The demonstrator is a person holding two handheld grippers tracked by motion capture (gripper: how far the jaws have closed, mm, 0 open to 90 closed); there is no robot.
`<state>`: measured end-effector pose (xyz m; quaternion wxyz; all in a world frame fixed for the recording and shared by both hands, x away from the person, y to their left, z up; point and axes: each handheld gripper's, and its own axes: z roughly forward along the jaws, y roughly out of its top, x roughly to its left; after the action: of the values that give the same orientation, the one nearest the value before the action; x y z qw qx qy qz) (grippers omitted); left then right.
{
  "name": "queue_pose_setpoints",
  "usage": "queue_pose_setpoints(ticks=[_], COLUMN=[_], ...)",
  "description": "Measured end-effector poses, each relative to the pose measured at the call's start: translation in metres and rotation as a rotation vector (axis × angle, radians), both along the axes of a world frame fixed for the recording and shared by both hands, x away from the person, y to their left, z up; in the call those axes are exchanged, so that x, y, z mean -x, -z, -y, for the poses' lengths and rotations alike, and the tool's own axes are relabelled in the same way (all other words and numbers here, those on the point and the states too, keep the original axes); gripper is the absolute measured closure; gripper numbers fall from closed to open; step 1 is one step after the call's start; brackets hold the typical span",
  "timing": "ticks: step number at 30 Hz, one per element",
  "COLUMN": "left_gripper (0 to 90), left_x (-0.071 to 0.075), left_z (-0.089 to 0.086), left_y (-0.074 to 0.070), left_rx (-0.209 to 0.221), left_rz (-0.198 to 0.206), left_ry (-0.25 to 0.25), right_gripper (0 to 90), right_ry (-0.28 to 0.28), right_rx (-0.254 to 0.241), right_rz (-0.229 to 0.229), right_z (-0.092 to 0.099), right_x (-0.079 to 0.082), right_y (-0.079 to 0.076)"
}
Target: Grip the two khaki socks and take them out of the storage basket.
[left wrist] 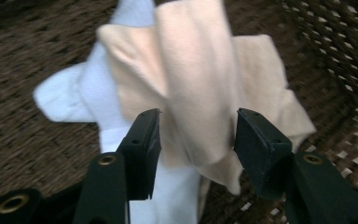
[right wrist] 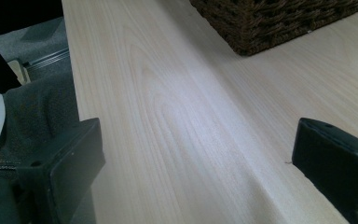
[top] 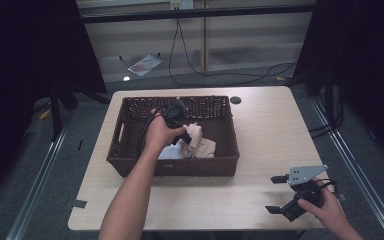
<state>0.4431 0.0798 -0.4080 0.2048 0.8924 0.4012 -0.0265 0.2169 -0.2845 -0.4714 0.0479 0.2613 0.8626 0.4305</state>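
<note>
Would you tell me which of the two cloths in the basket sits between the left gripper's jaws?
The beige cloth; the white cloth lies beneath it, off to one side.

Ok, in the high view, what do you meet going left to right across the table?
Dark brown woven wicker basket, the left tool inside it at the beige cloth, then bare light wood table, then the right tool with its grey three-cornered plate.
</note>
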Motion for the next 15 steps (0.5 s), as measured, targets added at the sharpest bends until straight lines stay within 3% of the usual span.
queue_pose_setpoints(ticks=[7,15], left_gripper=[80.4,83.8], left_x=[0.000,0.000], left_z=[-0.001,-0.008], left_y=[-0.001,-0.013], left_rx=[-0.016,0.002], left_rz=[-0.017,-0.040], left_ry=[-0.021,-0.041], right_gripper=[2.0,2.1], right_ry=[-0.002,-0.008], right_rx=[0.003,0.004], right_rz=[-0.003,-0.003], right_z=[0.000,-0.001], right_x=[0.000,-0.001], right_y=[0.000,0.001])
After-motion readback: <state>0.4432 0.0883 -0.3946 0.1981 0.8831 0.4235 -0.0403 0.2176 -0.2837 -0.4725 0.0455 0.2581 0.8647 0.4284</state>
